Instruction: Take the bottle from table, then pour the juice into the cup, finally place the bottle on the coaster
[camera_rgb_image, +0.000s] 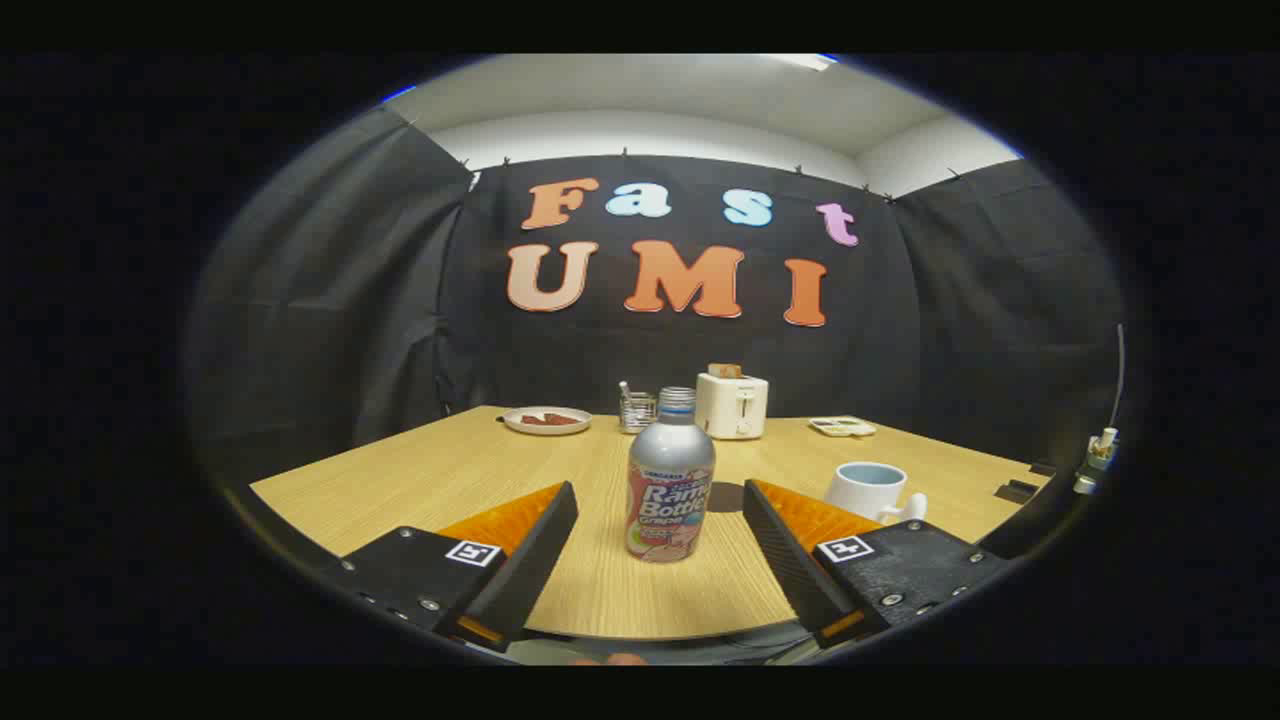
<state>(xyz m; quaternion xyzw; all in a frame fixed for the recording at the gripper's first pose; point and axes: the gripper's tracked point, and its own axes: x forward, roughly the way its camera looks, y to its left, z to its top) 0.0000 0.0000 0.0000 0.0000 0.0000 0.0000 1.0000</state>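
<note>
Level over the pale wooden table (420, 480), gripper (660, 500) spread wide, touching nothing. Upright between the fingers: silver metal bottle (669, 490). Beyond the right finger, white ceramic cup (870, 490); dark round coaster (728, 497) behind the bottle.

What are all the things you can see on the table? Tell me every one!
bottle: one, silver with a printed label, upright between the open fingers
cup: one, white with a pale blue inside, just beyond the right finger
coaster: one, dark, right behind the bottle
toaster: one, white, at the far edge
plate: one, white, something red on it, far left
glass holder: one, clear, beside the toaster
small tray: one, pale, far right
table: one, light wood
gripper: one, fingers open, touching nothing
</note>
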